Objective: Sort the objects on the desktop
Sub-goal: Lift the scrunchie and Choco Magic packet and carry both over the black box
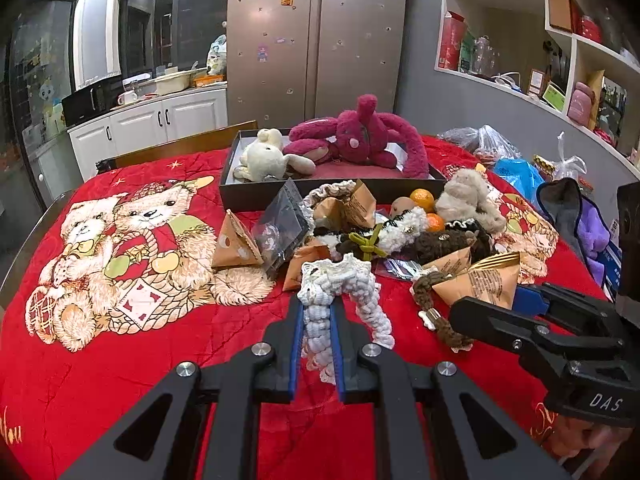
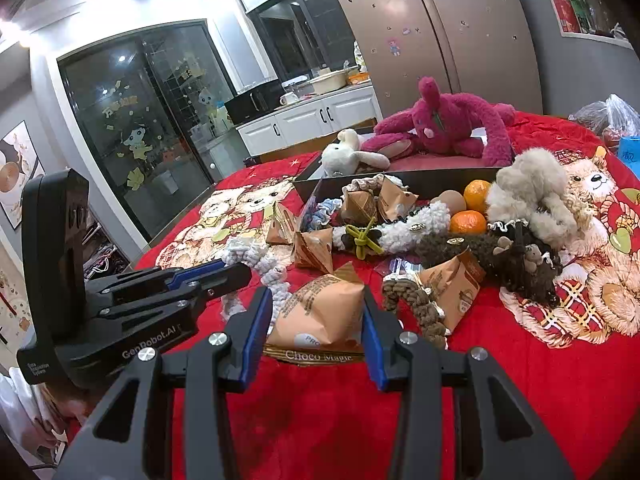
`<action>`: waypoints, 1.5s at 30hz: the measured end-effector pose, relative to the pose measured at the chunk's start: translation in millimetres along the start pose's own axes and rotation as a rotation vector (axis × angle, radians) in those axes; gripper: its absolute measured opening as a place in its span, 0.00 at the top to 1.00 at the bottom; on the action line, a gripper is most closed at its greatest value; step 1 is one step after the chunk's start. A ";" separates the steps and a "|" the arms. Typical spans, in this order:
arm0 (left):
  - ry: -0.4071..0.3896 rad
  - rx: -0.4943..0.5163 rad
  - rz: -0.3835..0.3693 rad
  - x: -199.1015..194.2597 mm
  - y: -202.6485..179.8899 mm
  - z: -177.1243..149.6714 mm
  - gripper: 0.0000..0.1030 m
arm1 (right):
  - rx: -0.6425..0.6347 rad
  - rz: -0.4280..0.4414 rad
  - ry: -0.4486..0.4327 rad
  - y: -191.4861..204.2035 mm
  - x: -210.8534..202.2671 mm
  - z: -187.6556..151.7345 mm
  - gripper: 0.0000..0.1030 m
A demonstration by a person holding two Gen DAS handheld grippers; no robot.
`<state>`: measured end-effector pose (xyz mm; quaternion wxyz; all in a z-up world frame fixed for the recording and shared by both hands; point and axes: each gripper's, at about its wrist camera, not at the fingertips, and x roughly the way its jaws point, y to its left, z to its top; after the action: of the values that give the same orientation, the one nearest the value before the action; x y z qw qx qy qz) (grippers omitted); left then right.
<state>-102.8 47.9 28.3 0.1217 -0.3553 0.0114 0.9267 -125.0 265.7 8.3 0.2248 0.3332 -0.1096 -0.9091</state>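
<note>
Left gripper (image 1: 317,320): closed on the white scrunchie (image 1: 340,280), bottom centre of the left view. Blue pads pinch one strand; the rest loops out to the right of the jaws and hangs over the red cloth (image 1: 120,360).

Right gripper (image 2: 318,312): jaws either side of a tan snack packet (image 2: 320,304), bottom centre of the right view. Pads sit against both sides of the packet, looks gripped. "Choco Magic" reads on the packet's lower seam. In the left view this gripper comes in from the right edge, tips at the same packet (image 1: 484,282).

Pile in mid-frame, both views:
- more tan packets (image 2: 314,248), scattered
- brown scrunchie (image 2: 416,304) just right of the held packet
- dark brown scrunchie (image 2: 448,246) behind it
- two oranges (image 2: 468,222), egg-like brown item beside them
- grey plush (image 2: 532,192) right of the oranges

Black box (image 1: 256,196) behind the pile, upper centre. Pink plush (image 1: 360,136) and white plush (image 1: 266,156) lie in it; pink one's arm hangs over the right rim.

Fridge (image 1: 316,40) behind the table.
</note>
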 end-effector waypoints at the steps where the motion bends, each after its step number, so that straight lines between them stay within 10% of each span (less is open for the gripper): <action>1: 0.003 -0.003 0.001 -0.6 0.6 1.3 0.88 | 0.000 -0.003 -0.003 1.2 -0.4 1.7 0.58; 45: -0.075 -0.022 -0.020 0.9 1.4 76.1 0.88 | -0.011 0.008 -0.067 -2.0 -6.1 87.8 0.58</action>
<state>-153.7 54.9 84.5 0.1274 -0.3217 -0.0068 0.9382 -179.1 274.8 77.2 0.2266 0.3010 -0.1136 -0.9193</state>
